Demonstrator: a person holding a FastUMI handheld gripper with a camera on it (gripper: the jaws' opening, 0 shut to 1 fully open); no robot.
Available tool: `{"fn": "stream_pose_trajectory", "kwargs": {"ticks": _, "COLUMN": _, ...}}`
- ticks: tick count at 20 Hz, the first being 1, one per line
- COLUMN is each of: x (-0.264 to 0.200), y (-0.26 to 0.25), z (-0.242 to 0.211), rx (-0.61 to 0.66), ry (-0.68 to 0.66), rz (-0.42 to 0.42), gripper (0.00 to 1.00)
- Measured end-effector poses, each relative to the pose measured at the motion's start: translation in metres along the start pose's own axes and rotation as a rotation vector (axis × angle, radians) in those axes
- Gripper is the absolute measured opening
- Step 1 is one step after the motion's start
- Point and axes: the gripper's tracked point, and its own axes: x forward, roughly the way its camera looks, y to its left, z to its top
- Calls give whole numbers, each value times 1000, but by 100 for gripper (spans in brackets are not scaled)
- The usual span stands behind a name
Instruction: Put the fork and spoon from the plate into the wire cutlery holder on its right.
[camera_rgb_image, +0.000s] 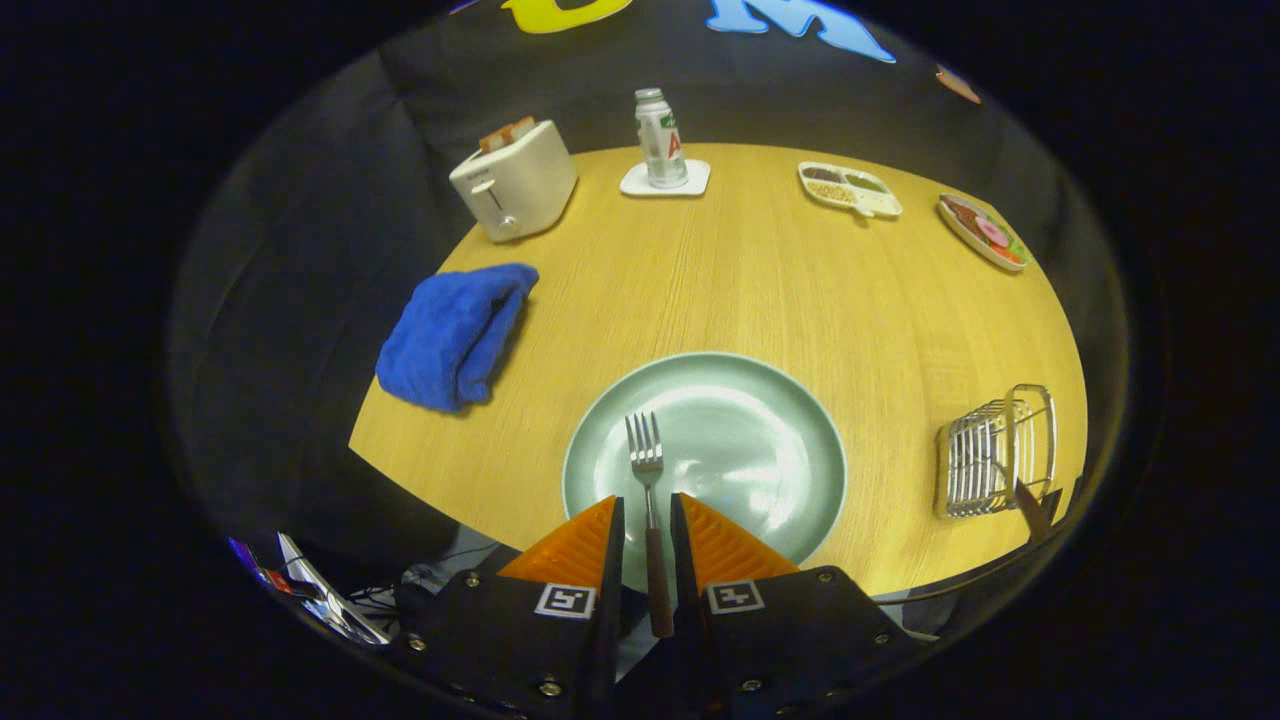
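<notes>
Gripper view: we see the gripper (648, 520) with its jaws nearly closed around the fork (649, 500), one finger on each side of the brown handle (contact looks real on both sides, so we call it a pinch). The fork points ahead of the fingers, tines over the near-left part of the green plate (800, 440). We cannot tell whether the fork rests on the plate or is lifted off it. The plate sits at the near edge of the wooden bench (760, 290). The wire holder (995, 452) stands to the plate's right, well apart from it, with a brown handle (1030, 508) sticking out of its near side (what utensil it belongs to we cannot tell). Left of the plate lies a folded blue cloth (455, 335). Far side of the bench: a toaster (515, 180) with bread in it, a bottle (661, 138) on a white coaster (665, 182), a divided tray (850, 190) and a dish (983, 232) of food.
</notes>
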Motion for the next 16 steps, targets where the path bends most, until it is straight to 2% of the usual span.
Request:
{"fn": "stream_pose_trajectory", "kwargs": {"ticks": 6, "x": 36, "y": -7, "z": -38, "rx": -20, "ry": 134, "rz": -12, "gripper": 26}}
{"fn": "stream_pose_trajectory", "kwargs": {"ticks": 13, "x": 49, "y": -11, "z": -51, "rx": 6, "ry": 175, "rz": -18, "gripper": 26}}
{"fn": "stream_pose_trajectory", "kwargs": {"ticks": 14, "x": 48, "y": -11, "z": -52, "rx": 2, "ry": 182, "rz": -18, "gripper": 6}}
{"fn": "stream_pose_trajectory", "kwargs": {"ticks": 16, "x": 47, "y": -11, "z": -49, "rx": 6, "ry": 168, "rz": -19, "gripper": 6}}
